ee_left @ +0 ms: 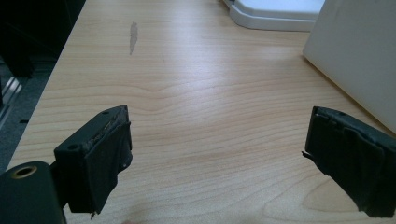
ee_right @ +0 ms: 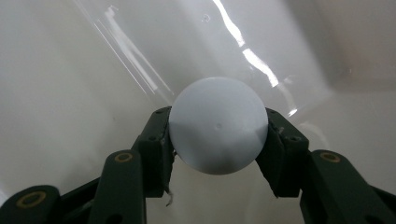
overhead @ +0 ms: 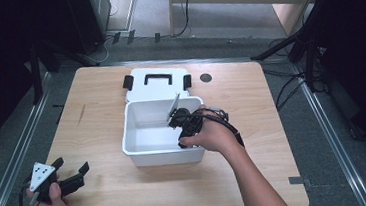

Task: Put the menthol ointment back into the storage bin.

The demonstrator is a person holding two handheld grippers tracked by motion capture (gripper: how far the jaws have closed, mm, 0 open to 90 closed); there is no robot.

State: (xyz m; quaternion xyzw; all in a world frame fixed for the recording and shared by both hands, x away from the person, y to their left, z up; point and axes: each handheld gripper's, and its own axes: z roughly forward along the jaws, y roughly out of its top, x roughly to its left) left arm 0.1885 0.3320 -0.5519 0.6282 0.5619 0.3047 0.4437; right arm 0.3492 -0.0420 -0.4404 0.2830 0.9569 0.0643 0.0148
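A wooden bench (overhead: 99, 140) carried a white open box (overhead: 140, 154) near its middle. Just behind the box, touching its far wall, lay the box's white lid (overhead: 157, 87) with a black handle and black clips. Beyond the lid's right corner sat a small dark round hole (overhead: 206, 78) in the bench top.

The person's right hand (overhead: 214, 135) reached over the box's right rim, holding the right tongs (overhead: 180, 121) down inside the box. In the right gripper view, those tongs (ee_right: 218, 140) were clamped on a white ball (ee_right: 218, 125), one jaw pressed on each side, with the box's glossy white inner wall behind it. The ball was inside the box, toward its right side.

Well to the left of the box, near the bench's front corner, the left hand (overhead: 51, 202) held the left tongs (overhead: 71, 168). In the left gripper view, these tongs (ee_left: 217, 149) stood spread wide over bare wood, gripping nothing, with the box's outer wall (ee_left: 359, 56) just beyond the right jaw.
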